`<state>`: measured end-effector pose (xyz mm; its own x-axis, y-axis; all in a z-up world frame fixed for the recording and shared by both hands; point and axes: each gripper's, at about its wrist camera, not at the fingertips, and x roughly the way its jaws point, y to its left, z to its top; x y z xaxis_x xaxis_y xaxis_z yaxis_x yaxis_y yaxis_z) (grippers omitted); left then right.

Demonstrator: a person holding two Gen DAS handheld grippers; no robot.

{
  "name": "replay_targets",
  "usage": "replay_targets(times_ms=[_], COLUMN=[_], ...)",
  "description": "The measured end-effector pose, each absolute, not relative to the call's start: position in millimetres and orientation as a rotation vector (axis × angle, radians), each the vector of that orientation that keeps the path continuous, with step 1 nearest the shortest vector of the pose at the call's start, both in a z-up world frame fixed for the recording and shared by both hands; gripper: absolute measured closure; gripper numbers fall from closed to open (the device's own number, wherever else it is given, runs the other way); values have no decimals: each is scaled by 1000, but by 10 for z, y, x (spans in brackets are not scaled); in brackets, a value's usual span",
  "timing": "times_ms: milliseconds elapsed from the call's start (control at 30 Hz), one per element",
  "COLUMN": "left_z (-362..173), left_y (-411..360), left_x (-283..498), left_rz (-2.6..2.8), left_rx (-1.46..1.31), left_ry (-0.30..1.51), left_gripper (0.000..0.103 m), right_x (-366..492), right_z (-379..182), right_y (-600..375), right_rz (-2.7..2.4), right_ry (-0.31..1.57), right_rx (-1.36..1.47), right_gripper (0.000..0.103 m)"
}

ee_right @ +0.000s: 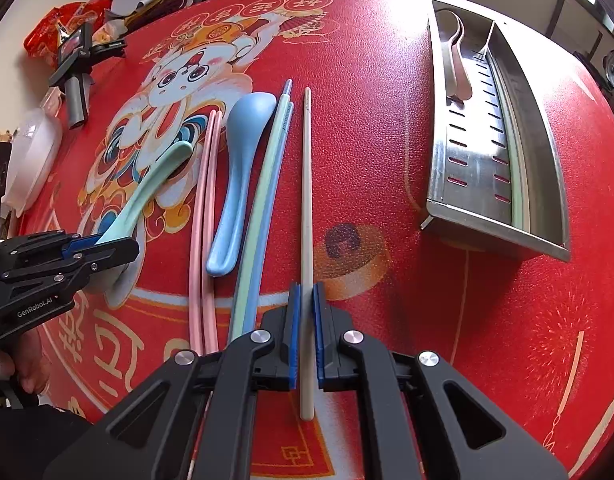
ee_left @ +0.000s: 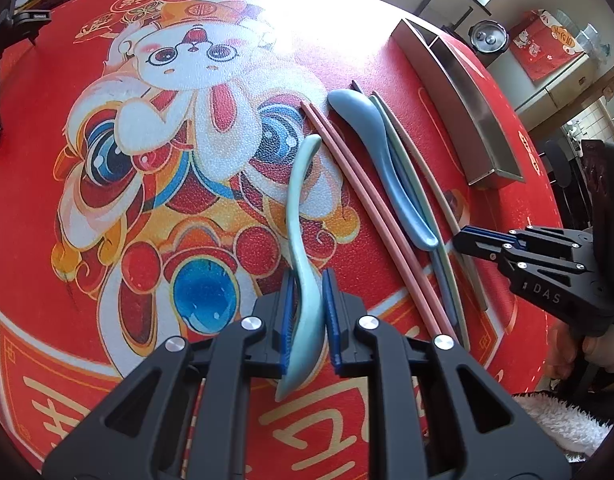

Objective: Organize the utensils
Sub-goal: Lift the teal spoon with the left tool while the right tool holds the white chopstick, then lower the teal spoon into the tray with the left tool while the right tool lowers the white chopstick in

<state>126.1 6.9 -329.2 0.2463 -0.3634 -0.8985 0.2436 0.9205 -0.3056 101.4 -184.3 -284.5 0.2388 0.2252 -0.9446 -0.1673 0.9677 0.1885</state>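
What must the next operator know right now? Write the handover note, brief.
Left gripper: jaws closed on the mint-green plastic spoon, near its bowl end.
Right gripper: jaws closed on the single beige chopstick.
Done: one pale pink spoon and one light green chopstick lie in separate compartments of the stainless steel organizer tray.
Left on the red printed table mat: blue plastic spoon, pink chopstick pair, a green and a blue chopstick, plus both held items.
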Motion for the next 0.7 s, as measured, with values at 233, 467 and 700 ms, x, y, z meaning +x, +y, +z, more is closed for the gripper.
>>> replay_targets(times_ms=[233,467,700], left_z=[-3111,-2942,-2881], left_y=[213,271,288], left_x=[1209,1184,1221], left_rz=[-437,-402,-391], left_rx=[-174,-153,-163], left_ry=[1218,1173,1164], left_gripper=[85,85,85], right_x=[953,935,948], right_z=[-2662,-2561,-2398], right_y=[-1946,-1977,-2000], right_rz=[284,285,287], right_ry=[1246,1205,1134], right_rx=[121,136,130], right_gripper=[97,97,97])
